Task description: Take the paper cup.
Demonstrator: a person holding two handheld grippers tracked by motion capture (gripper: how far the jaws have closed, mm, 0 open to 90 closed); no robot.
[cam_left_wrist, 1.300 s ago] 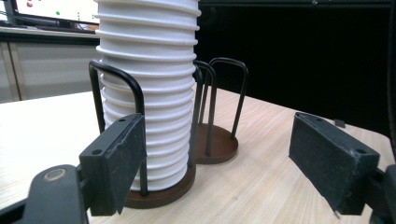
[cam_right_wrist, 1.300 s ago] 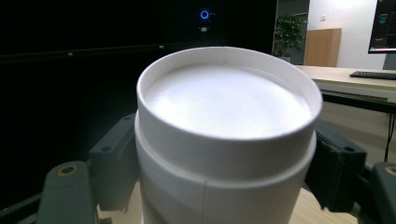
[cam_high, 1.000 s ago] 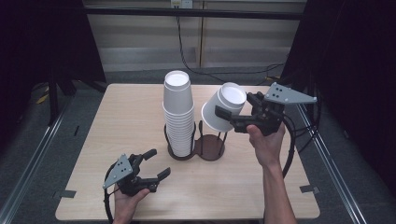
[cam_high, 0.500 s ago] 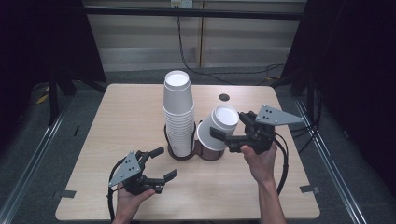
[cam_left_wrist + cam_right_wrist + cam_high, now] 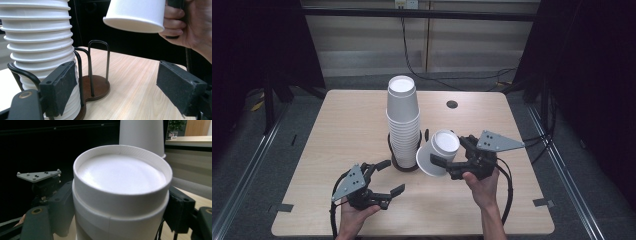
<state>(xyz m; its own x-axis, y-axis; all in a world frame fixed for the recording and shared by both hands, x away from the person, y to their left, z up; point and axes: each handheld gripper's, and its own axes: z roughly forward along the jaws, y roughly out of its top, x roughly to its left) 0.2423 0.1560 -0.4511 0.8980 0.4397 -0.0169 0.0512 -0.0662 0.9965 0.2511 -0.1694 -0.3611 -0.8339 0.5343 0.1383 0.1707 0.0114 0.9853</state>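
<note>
Right claw (image 5: pixel 447 165), pinching the inverted cup (image 5: pixel 438 152), had dropped from above the wire holder (image 5: pixel 404 162) to beside the stack (image 5: pixel 403 125). Left claw (image 5: pixel 386 176) just spread, empty, nearer the person. Cup probably being set aside on the worktop (image 5: pixel 337 125).

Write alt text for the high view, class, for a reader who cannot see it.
The right gripper holds an upside-down white cup beside a tall cup stack in a wire holder on a wooden table. The left gripper sits open nearer the person, empty.
</note>
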